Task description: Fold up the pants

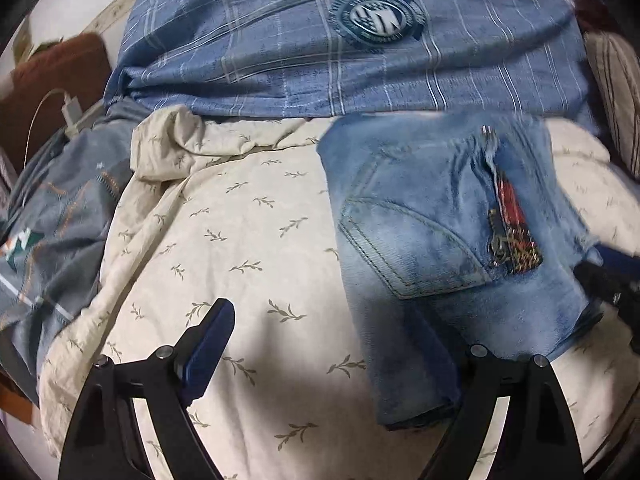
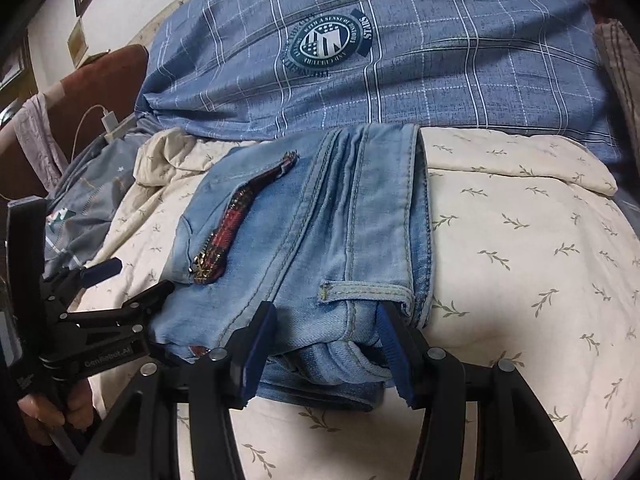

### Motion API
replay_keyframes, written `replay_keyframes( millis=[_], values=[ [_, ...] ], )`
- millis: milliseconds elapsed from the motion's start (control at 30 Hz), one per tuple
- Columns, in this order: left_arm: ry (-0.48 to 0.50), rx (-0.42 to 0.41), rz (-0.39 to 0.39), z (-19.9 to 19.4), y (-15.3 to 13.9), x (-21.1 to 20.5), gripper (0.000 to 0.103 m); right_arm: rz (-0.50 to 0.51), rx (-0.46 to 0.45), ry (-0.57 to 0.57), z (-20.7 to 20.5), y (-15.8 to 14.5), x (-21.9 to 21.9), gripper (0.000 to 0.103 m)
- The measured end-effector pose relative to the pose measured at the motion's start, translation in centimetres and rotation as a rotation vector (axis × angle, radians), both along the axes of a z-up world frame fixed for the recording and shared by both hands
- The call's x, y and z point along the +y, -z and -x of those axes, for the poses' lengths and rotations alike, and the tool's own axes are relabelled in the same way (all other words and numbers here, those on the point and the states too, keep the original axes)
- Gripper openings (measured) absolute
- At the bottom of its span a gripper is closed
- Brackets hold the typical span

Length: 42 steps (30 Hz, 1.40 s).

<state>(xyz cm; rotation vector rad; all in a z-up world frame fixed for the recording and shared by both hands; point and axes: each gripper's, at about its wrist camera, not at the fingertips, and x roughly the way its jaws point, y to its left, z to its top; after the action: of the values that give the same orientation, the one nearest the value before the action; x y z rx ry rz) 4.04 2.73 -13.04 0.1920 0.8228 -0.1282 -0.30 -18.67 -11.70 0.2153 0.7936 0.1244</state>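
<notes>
Lying folded at frame centre on leaf-print quilt (image 2: pixel 520 240), jeans (image 2: pixel 320 232) are clamped by right gripper (image 2: pixel 320 344); left gripper (image 1: pixel 332 344) is held wide, w/ nothing gripped.

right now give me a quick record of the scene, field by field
item: folded jeans, light blue denim
surface: cream leaf-print quilt
behind: blue plaid bedding with round emblem
left gripper: open, one finger under the jeans' edge
right gripper: jaws around the near end of the jeans
fold state: compact bundle, zip pocket on top
</notes>
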Motion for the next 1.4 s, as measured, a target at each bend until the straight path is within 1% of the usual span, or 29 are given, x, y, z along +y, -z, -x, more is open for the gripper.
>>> replay_keyframes(
  millis=[33, 100, 167, 233, 300, 367, 400, 467, 533, 600, 633, 767, 800, 900, 967, 1033, 1133, 1167, 1233, 1300, 1400],
  values=[
    [-0.005, -0.010, 0.017, 0.0, -0.3, 0.3, 0.088, -0.006, -0.004, 0.001, 0.2, -0.3, -0.2, 0.056],
    [-0.035, -0.067, 0.057, 0.2, -1.5, 1.0, 0.088, -0.006, -0.041, 0.009, 0.6, -1.1, -0.5, 0.056],
    [-0.064, -0.119, 0.059, 0.3, -2.2, 1.3, 0.088, -0.009, -0.099, 0.015, 1.2, -2.2, -0.9, 0.056],
    [-0.072, -0.142, 0.067, 0.1, -2.6, 1.5, 0.088, -0.036, -0.163, 0.033, 1.7, -3.1, -1.5, 0.056],
    [-0.060, -0.140, 0.068, -0.2, -2.5, 1.0, 0.088, -0.069, -0.191, 0.055, 1.6, -3.6, -2.1, 0.056],
    [-0.040, -0.128, 0.050, -0.3, -2.2, 0.4, 0.088, -0.119, -0.185, 0.061, 1.0, -3.7, -2.4, 0.056],
    [-0.020, -0.121, 0.037, -0.3, -2.0, -0.2, 0.088, -0.148, -0.168, 0.053, 0.6, -3.4, -2.3, 0.056],
    [0.019, -0.108, 0.016, -0.2, -1.7, -1.1, 0.088, -0.161, -0.142, 0.039, 0.1, -3.0, -1.9, 0.056],
    [0.082, -0.074, 0.007, -0.1, -1.0, -2.0, 0.088, -0.184, -0.112, 0.005, -0.3, -2.3, -1.2, 0.056],
    [0.095, -0.056, -0.034, 0.0, -0.3, -2.7, 0.089, -0.219, -0.048, -0.033, -1.0, -1.2, -0.8, 0.056],
    [0.098, -0.059, -0.041, 0.1, -0.2, -2.8, 0.089, -0.219, -0.031, -0.031, -1.2, -0.8, -0.8, 0.056],
    [0.073, -0.032, 0.026, -0.4, -0.6, -1.8, 0.089, -0.289, -0.016, -0.027, -1.4, -0.4, -1.7, 0.056],
    [0.056, -0.045, 0.037, -0.6, -0.9, -1.4, 0.089, -0.303, -0.021, -0.022, -1.3, -0.5, -1.9, 0.056],
    [0.002, -0.121, 0.067, -0.8, -2.9, -0.4, 0.089, -0.315, -0.061, -0.014, -1.3, -1.4, -2.4, 0.056],
    [-0.002, -0.134, 0.084, -1.7, -3.9, -0.3, 0.089, -0.329, -0.083, -0.013, -1.5, -1.7, -2.7, 0.056],
    [-0.002, -0.121, 0.074, -3.4, -4.4, -0.8, 0.089, -0.325, -0.089, -0.012, -1.7, -1.7, -2.8, 0.056],
    [-0.013, -0.075, 0.076, -6.6, -4.4, -1.8, 0.089, -0.282, -0.097, -0.031, -2.1, -1.9, -2.1, 0.056],
    [-0.025, -0.051, 0.084, -8.1, -4.3, -2.1, 0.089, -0.270, -0.098, -0.039, -2.1, -1.9, -1.9, 0.056],
    [-0.033, -0.021, 0.099, -9.3, -4.1, -2.8, 0.089, -0.257, -0.097, -0.041, -2.1, -1.8, -1.9, 0.056],
    [-0.040, 0.017, 0.081, -11.0, -3.3, -3.5, 0.089, -0.244, -0.092, -0.041, -2.1, -1.7, -1.9, 0.056],
    [-0.066, 0.062, 0.018, -12.4, -0.9, -3.9, 0.091, -0.215, -0.083, -0.036, -2.1, -1.3, -1.9, 0.056]
  ],
)
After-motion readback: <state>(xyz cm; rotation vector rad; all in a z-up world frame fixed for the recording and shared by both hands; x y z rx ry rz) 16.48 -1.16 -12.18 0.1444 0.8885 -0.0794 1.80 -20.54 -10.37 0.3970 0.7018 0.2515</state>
